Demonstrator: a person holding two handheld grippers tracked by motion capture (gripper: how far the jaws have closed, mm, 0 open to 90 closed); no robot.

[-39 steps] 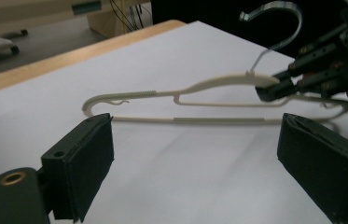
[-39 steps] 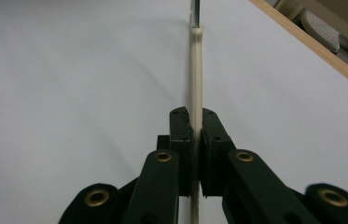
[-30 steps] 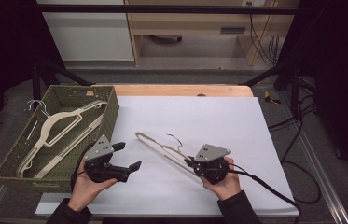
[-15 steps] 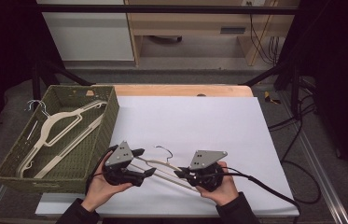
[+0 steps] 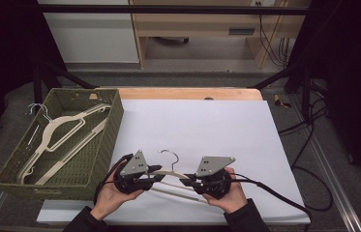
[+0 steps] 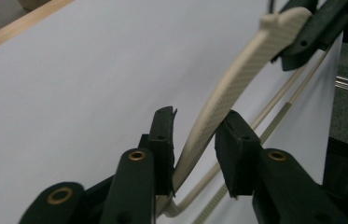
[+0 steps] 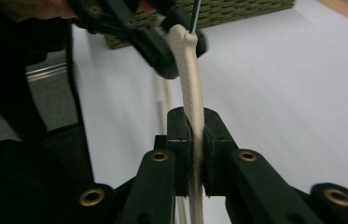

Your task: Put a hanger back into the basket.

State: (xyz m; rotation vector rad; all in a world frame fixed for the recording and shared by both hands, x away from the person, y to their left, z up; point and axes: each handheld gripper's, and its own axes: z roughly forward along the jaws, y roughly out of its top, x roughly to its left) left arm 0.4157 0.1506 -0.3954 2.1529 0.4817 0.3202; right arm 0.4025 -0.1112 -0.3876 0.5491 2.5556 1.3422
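The cream hanger point(image 5: 171, 175) sits low over the white table cover point(image 5: 207, 125), near the front edge, between the two grippers. Its long axis runs roughly left to right across the table, with the metal hook point(image 5: 168, 155) pointing away from the person.

The right gripper point(image 7: 194, 154) is clamped on one shoulder arm of the hanger; in the right gripper view both pads press flat against the cream bar with no gap. In the high view the right gripper point(image 5: 193, 181) sits at the right end of the hanger.

The left gripper point(image 6: 195, 140) straddles the other shoulder arm. Its jaws have just been closing, and the bar lies between them. In the left gripper view the bar rests against the left pad, while the right pad stands just clear of it, so the grip is not complete. In the high view the left gripper point(image 5: 155, 175) sits just left of the hook.

The bar already lies inside the left jaws, along their gap; judged from this, the remaining move is a further squeeze.

A green basket point(image 5: 105, 145) at the left holds more hangers point(image 5: 59, 135).
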